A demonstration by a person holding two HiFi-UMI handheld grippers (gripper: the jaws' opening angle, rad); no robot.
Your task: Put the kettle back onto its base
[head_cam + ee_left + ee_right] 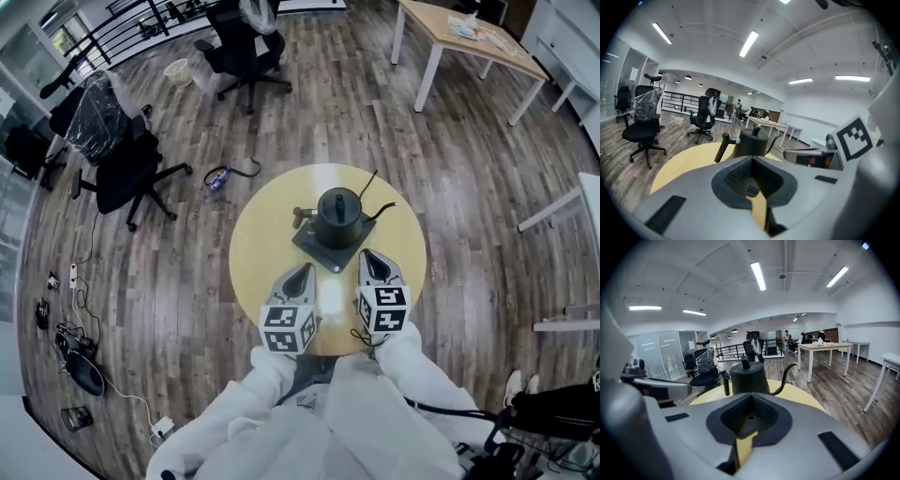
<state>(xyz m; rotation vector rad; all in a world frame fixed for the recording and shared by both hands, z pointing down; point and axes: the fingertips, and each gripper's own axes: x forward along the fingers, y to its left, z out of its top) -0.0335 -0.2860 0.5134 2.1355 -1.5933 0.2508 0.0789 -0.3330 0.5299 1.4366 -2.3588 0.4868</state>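
A black gooseneck kettle (337, 214) stands upright on its dark square base (313, 249), near the middle of a round yellow table (255, 234). Its handle points left and its spout right. Both grippers hover at the table's near edge, short of the kettle and touching nothing. My left gripper (301, 272) is shut with nothing in it, and so is my right gripper (372, 257). The kettle (751, 142) is straight ahead beyond the shut left jaws (752, 164). It shows again as the kettle (749, 378) beyond the shut right jaws (749, 408).
A thin black cord (367, 183) runs off the base toward the table's far edge. Black office chairs (122, 159) stand to the left and at the back (246, 47). A wooden desk (469, 42) is at the back right. A bottle (217, 180) lies on the floor.
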